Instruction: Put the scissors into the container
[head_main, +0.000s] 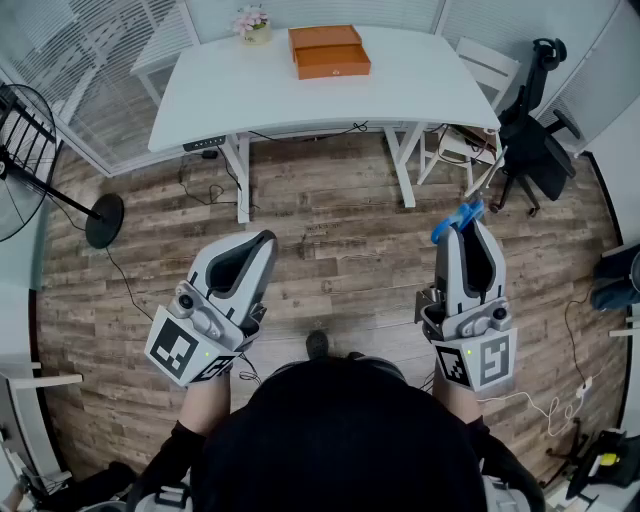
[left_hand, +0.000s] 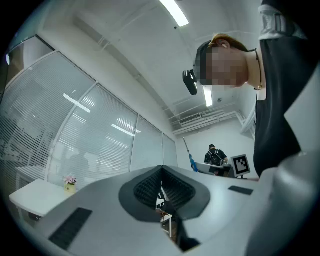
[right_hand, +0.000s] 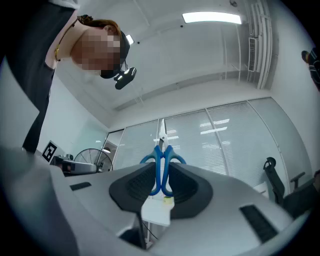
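STEP: carry, your right gripper is clamped on the scissors by the blue handles, well short of the container | left gripper closed, empty | NEXT: walk to the counter, hold the scissors over the container, lower, release.

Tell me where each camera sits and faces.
Head view: on the person's head, steeply down at table, container; left gripper, right gripper show.
Left gripper view: on that gripper, tilted up at ceiling; its shut, empty jaws, person's torso.
Right gripper view: likewise upward; jaws clamp the scissors.
Shared: head and right views show scissors.
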